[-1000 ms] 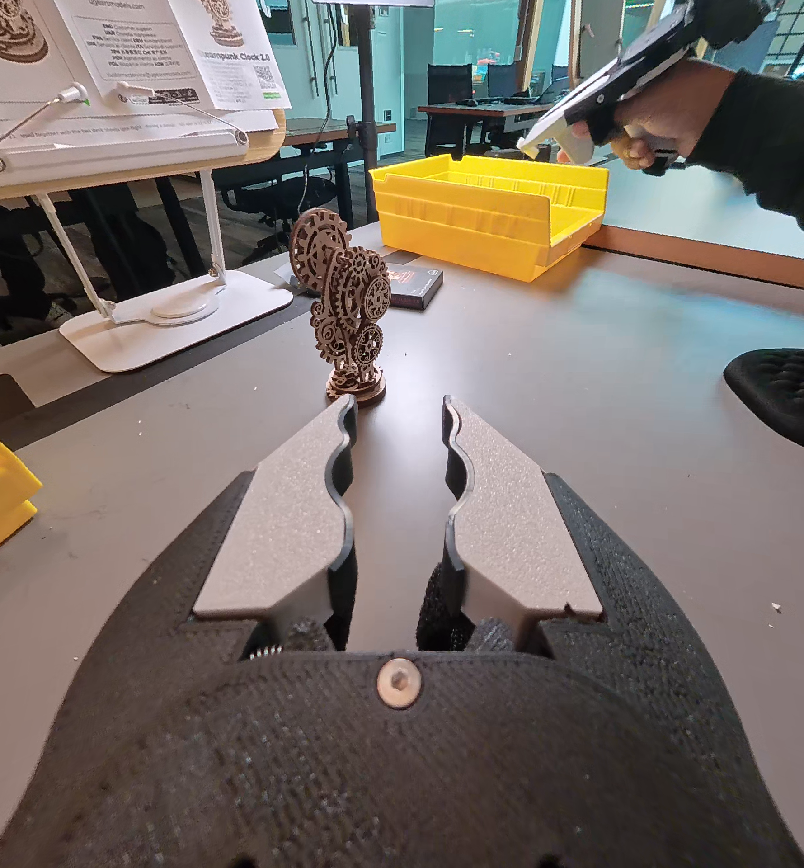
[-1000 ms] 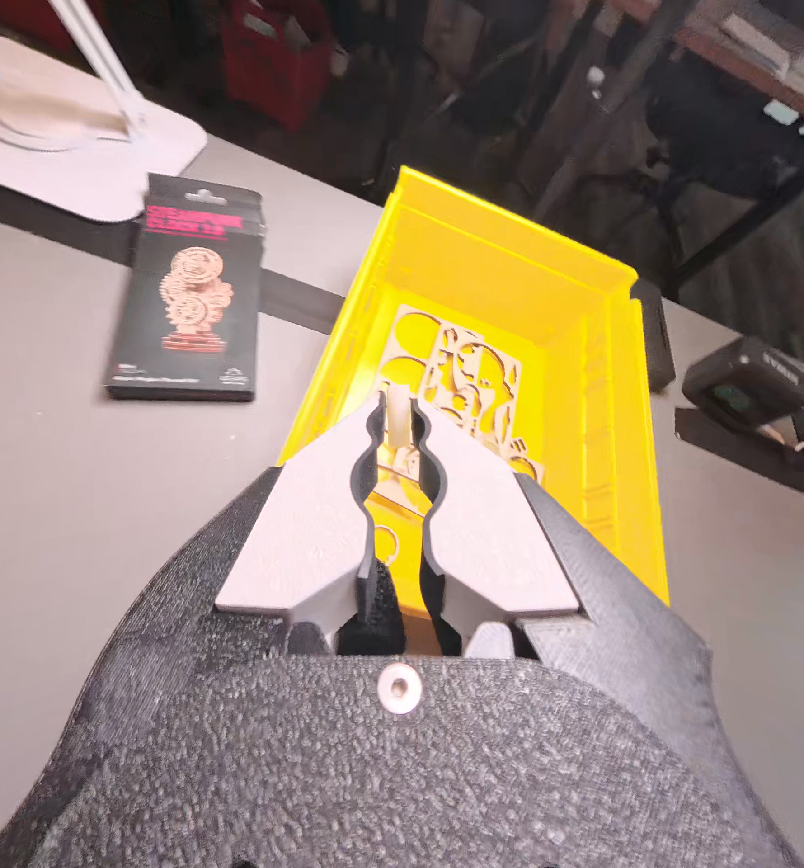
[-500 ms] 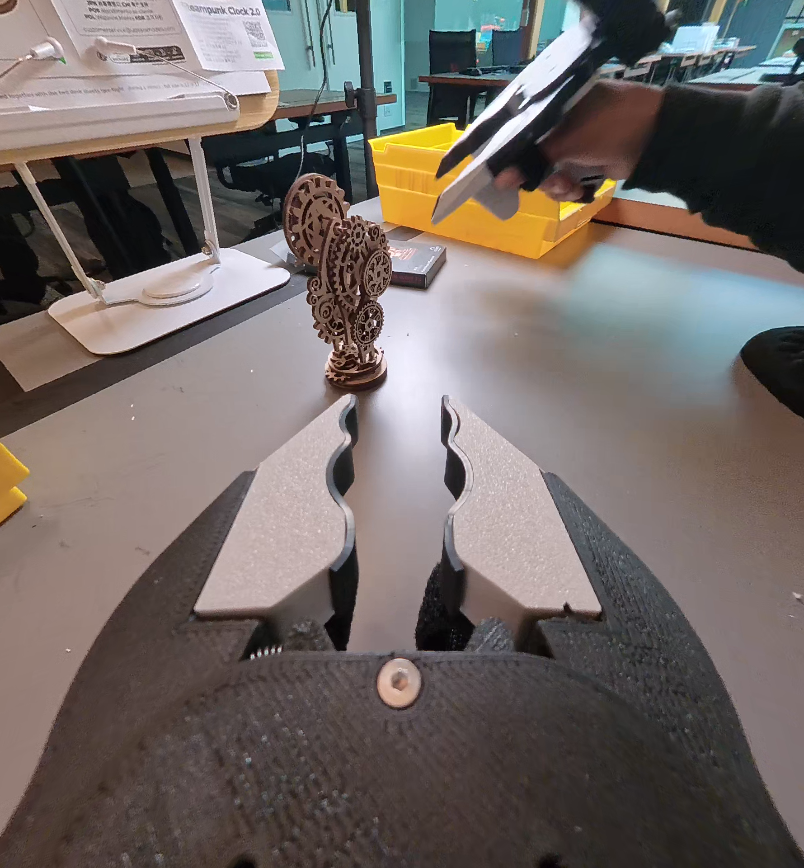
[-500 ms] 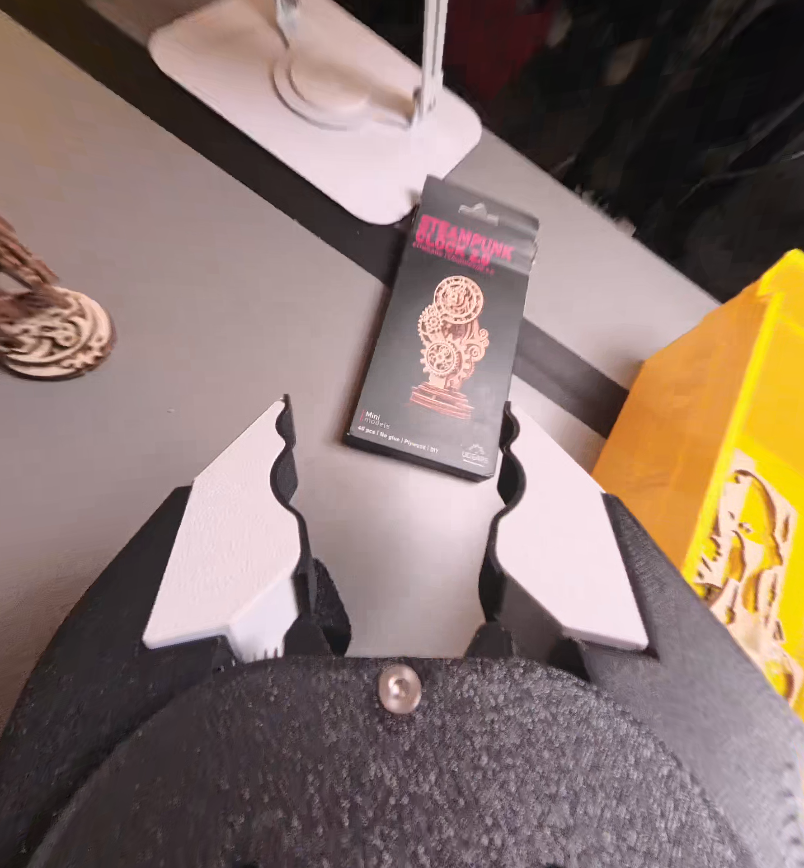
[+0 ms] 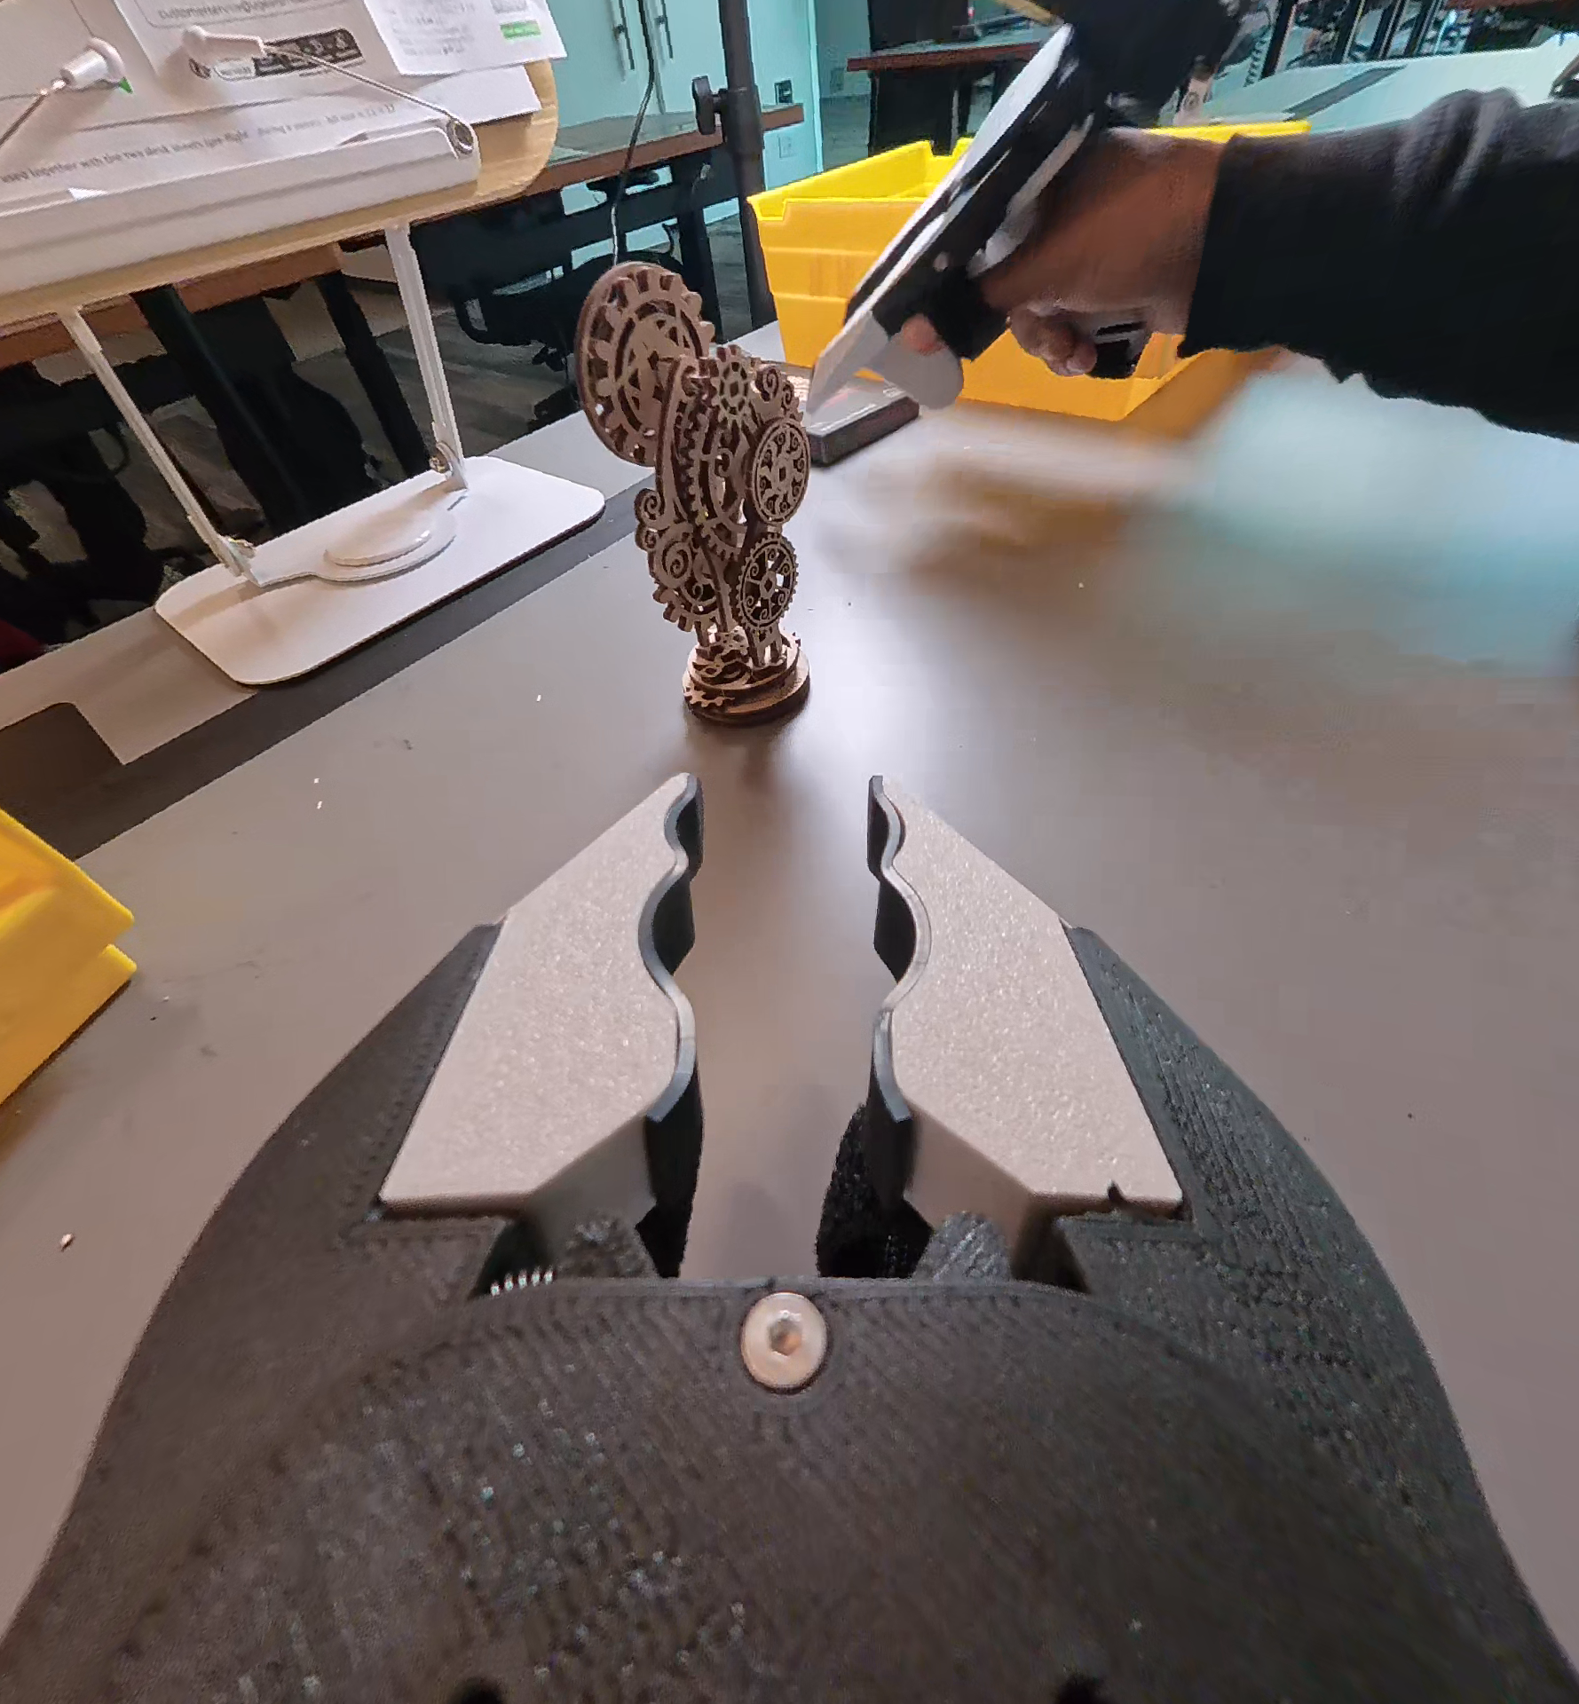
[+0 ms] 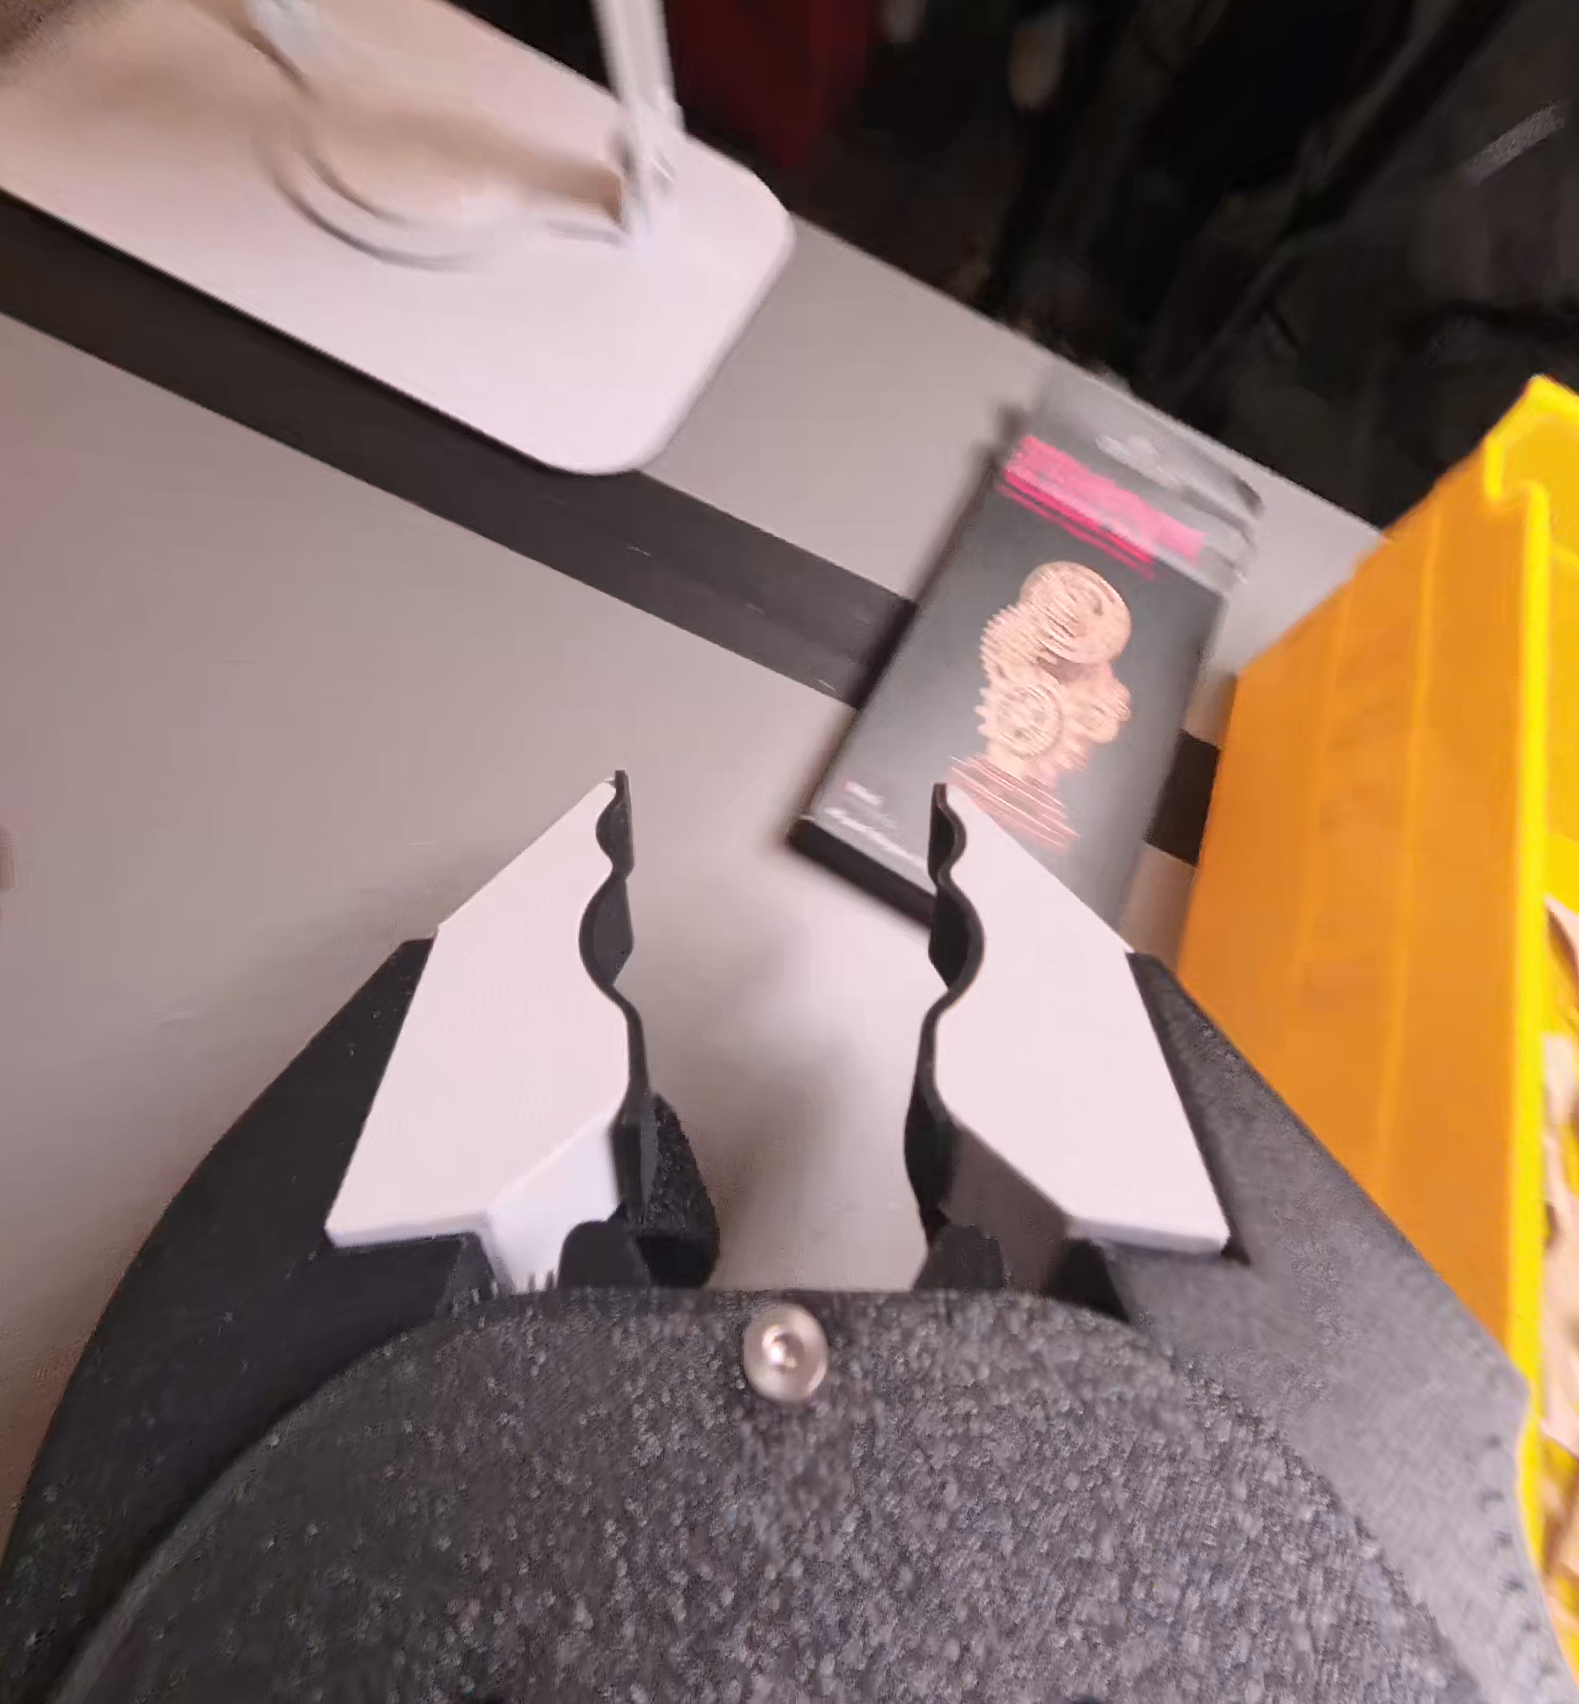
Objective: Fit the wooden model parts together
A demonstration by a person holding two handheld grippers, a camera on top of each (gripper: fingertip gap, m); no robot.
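Grey table [image 5: 1228, 830] in an office. Wooden gear model [image 5: 707, 498] stands upright mid-table, just beyond the left gripper [image 5: 783, 807], jaws narrowly apart, bare. Right gripper [image 6: 778, 802], wide and bare, hovers right of the model above a black box [image 6: 1025, 701]; yellow bin [image 6: 1376, 922] far right.

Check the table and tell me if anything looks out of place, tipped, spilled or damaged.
Nothing stands out. The wooden gear model stands upright on its round base, the black box lies flat beside the yellow bin, and the white stand sits level. Both tools, left and right, are open and bare.
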